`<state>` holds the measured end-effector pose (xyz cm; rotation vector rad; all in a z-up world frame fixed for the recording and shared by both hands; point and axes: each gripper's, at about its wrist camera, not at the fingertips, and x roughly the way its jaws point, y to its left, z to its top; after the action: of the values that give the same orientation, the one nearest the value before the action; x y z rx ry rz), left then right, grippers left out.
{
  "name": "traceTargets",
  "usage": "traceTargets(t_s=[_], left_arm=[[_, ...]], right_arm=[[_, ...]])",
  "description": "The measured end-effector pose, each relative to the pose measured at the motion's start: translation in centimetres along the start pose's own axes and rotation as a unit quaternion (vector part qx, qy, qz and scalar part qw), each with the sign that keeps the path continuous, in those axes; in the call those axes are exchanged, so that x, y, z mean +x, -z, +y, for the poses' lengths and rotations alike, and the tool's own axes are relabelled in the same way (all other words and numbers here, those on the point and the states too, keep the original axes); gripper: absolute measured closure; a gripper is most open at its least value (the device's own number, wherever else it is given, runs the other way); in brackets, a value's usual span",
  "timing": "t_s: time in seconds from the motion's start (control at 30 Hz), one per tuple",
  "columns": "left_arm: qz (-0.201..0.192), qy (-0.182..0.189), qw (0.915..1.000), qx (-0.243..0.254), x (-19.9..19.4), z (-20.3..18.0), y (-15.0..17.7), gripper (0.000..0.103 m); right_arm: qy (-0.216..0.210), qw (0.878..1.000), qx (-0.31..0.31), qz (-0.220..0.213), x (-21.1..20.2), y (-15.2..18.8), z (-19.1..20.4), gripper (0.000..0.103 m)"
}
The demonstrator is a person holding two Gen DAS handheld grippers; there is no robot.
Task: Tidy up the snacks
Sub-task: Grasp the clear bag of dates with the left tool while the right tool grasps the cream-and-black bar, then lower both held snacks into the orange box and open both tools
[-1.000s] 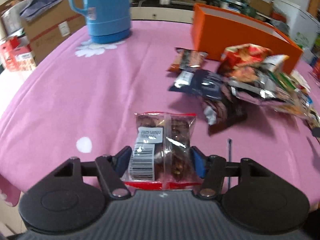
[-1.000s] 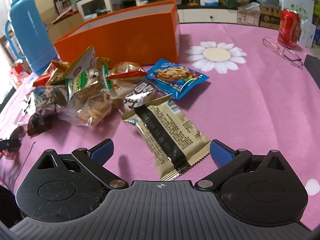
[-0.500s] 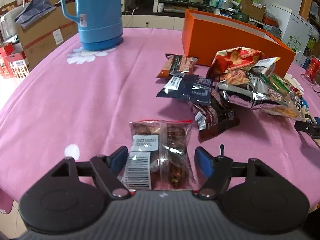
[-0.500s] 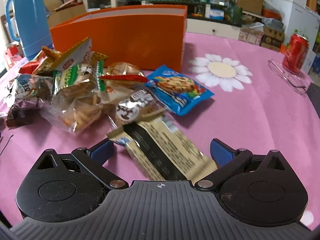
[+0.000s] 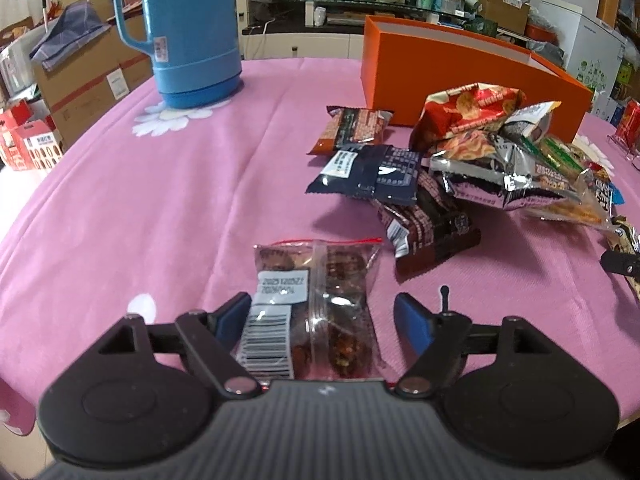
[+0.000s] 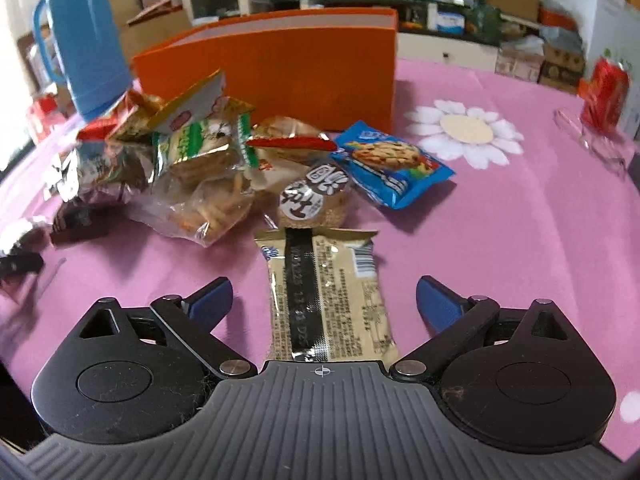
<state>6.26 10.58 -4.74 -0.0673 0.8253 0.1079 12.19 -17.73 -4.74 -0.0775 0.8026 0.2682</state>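
Note:
A clear snack packet with a barcode label (image 5: pixel 312 304) lies on the pink tablecloth between the fingers of my left gripper (image 5: pixel 320 316), which is open around it; the left finger touches it, the right stands apart. A beige packet with a black stripe (image 6: pixel 328 296) lies between the fingers of my open right gripper (image 6: pixel 324 300), touching neither. A pile of snack packets (image 5: pixel 500 168) lies in front of an open orange box (image 5: pixel 460 76), also in the right wrist view (image 6: pixel 280 64). A blue cookie packet (image 6: pixel 388 164) lies at the pile's right.
A blue thermos (image 5: pixel 184 32) stands at the back left of the table. A red can (image 6: pixel 608 92) and glasses (image 6: pixel 592 140) are at the far right. The table edge (image 5: pixel 24 428) lies close behind the left gripper. Cardboard boxes and shelves stand beyond the table.
My left gripper has opened and let go of the clear packet, which now rests on the cloth. My right gripper has turned and moved so the beige packet lies straight between its fingers.

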Motion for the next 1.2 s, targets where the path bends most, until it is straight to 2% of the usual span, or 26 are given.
traceTargets(t_s=[0.03, 0.07, 0.1, 0.13, 0.17, 0.3, 0.43, 0.67, 0.83, 0.97, 1.2], left_arm=[[-0.001, -0.001, 1.0, 0.002, 0.0, 0.0, 0.0, 0.03], [-0.004, -0.001, 1.0, 0.003, -0.1, 0.1, 0.0, 0.035], [-0.006, 0.0, 1.0, 0.003, -0.3, 0.1, 0.0, 0.046], [-0.004, 0.005, 1.0, 0.0, -0.4, 0.3, -0.1, 0.047], [-0.003, 0.006, 1.0, -0.006, -0.6, 0.5, -0.1, 0.047], [-0.001, 0.012, 0.9996, -0.025, -1.6, 1.3, 0.2, 0.047], [-0.022, 0.015, 0.9989, -0.039, -3.4, 2.0, -0.1, 0.047], [-0.058, 0.024, 0.9979, -0.019, -5.6, -0.1, -1.6, 0.047], [-0.085, 0.038, 0.9956, -0.001, -6.4, -1.7, -4.7, 0.047], [-0.113, 0.044, 0.9927, 0.007, -6.0, -2.7, -8.5, 0.047], [-0.139, 0.057, 0.9886, 0.005, -1.6, -4.3, -16.1, 0.047]], right_arm=[[0.01, 1.0, -0.018, -0.002, 0.0, 0.1, 0.5, 0.016], [0.001, 1.0, -0.016, -0.005, -0.2, 0.2, 0.6, 0.021], [0.002, 1.0, -0.02, -0.006, -0.4, 0.2, 0.7, 0.035], [-0.002, 1.0, -0.019, -0.008, -0.7, 0.2, 0.5, 0.056], [0.0, 1.0, -0.017, -0.01, -1.0, 0.2, 0.4, 0.06], [-0.023, 1.0, 0.014, -0.008, -1.7, 0.4, -0.8, 0.06], [-0.048, 0.998, 0.047, -0.018, -2.7, 0.5, -1.8, 0.06], [-0.044, 0.996, 0.068, -0.04, -3.6, 0.4, -2.4, 0.06], [-0.044, 0.994, 0.073, -0.064, -4.8, -0.6, -2.3, 0.06], [-0.048, 0.992, 0.06, -0.098, -6.0, -3.5, -1.8, 0.06], [-0.057, 0.986, 0.03, -0.154, -3.4, -12.8, -0.8, 0.06]])
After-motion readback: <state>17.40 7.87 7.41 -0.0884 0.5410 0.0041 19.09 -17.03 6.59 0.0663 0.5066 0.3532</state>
